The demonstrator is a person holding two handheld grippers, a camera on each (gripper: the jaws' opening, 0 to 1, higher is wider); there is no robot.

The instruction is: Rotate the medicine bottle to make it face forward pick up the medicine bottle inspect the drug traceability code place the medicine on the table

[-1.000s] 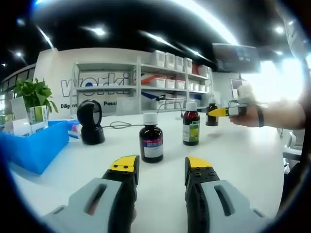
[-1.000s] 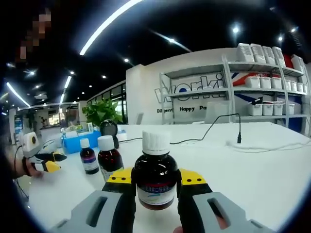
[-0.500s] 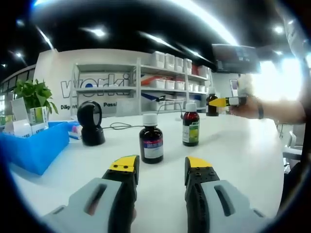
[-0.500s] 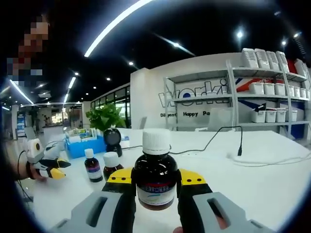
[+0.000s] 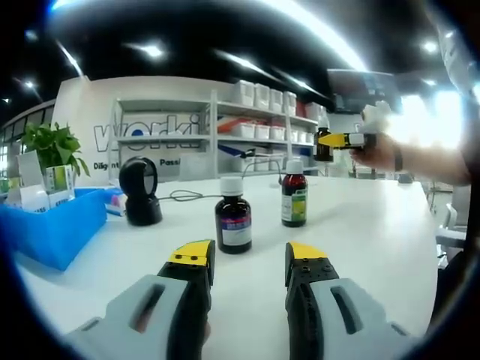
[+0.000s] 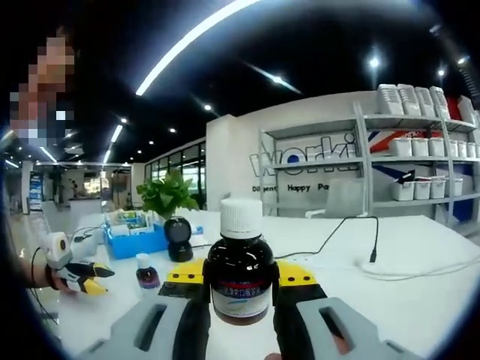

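A: Two brown bottles stand on the white desk [image 5: 360, 240] ahead of the left hand-held gripper [image 5: 247, 259], whose jaws are spread with nothing between them.

B: And the right hand-held gripper [image 6: 240, 274]?

A: Clamped around the medicine bottle [image 6: 240, 281], held upright between its yellow tips, white cap up, label facing the camera, raised above the desk.

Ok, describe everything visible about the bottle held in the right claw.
The medicine bottle is dark brown, glass or plastic by its look, with a white ribbed screw cap on and a white label with a blue and red band whose print is too small to read. It stands upright between the yellow-tipped jaws of the right claw, which press its sides, held above the white table.
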